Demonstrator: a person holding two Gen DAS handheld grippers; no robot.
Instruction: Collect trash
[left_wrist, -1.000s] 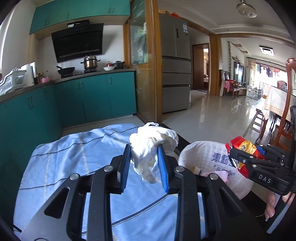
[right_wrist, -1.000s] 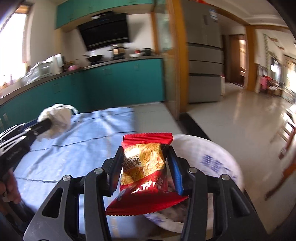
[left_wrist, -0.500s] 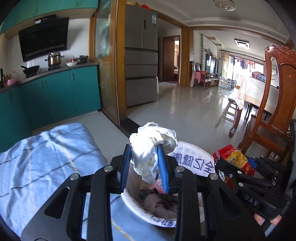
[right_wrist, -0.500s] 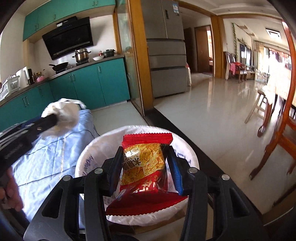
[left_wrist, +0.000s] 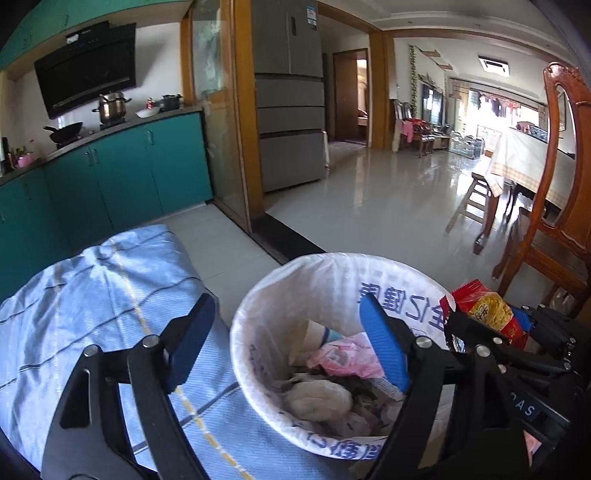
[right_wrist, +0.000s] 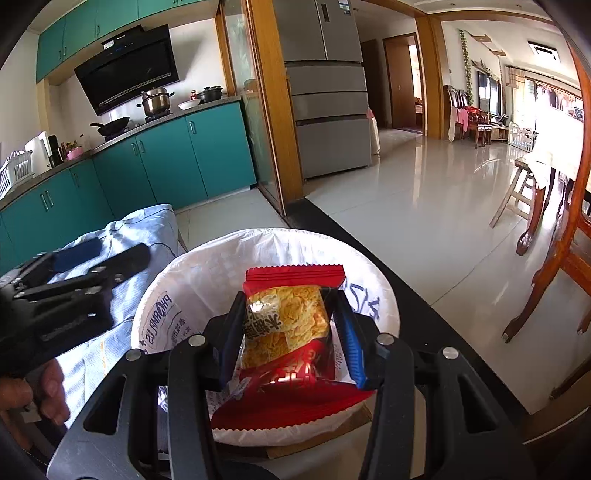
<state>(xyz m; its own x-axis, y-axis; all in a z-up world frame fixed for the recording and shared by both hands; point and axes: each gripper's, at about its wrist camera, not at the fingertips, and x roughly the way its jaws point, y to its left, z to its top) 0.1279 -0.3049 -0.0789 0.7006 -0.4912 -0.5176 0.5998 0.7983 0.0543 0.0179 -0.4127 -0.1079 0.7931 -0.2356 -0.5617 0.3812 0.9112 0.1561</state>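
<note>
A trash bin lined with a white printed bag (left_wrist: 402, 295) stands beside the table; it also shows in the right wrist view (right_wrist: 207, 273). My left gripper (left_wrist: 284, 332) is open and empty over the bin's near left rim. A crumpled white tissue (left_wrist: 317, 397) lies inside the bin among other trash, with a pink wrapper (left_wrist: 347, 356) above it. My right gripper (right_wrist: 288, 325) is shut on a red and yellow snack packet (right_wrist: 291, 317) and holds it over the bin's mouth. The packet also shows in the left wrist view (left_wrist: 487, 312).
A table with a blue striped cloth (left_wrist: 103, 295) is left of the bin. Teal kitchen cabinets (left_wrist: 122, 173) stand behind it. A wooden chair (left_wrist: 546, 229) stands to the right on the tiled floor (left_wrist: 376, 206). A grey fridge (left_wrist: 288, 110) is at the back.
My left gripper has opened and the white tissue has dropped into the bin. Both grippers moved right from over the table to over the bin. The right gripper still holds the packet.
</note>
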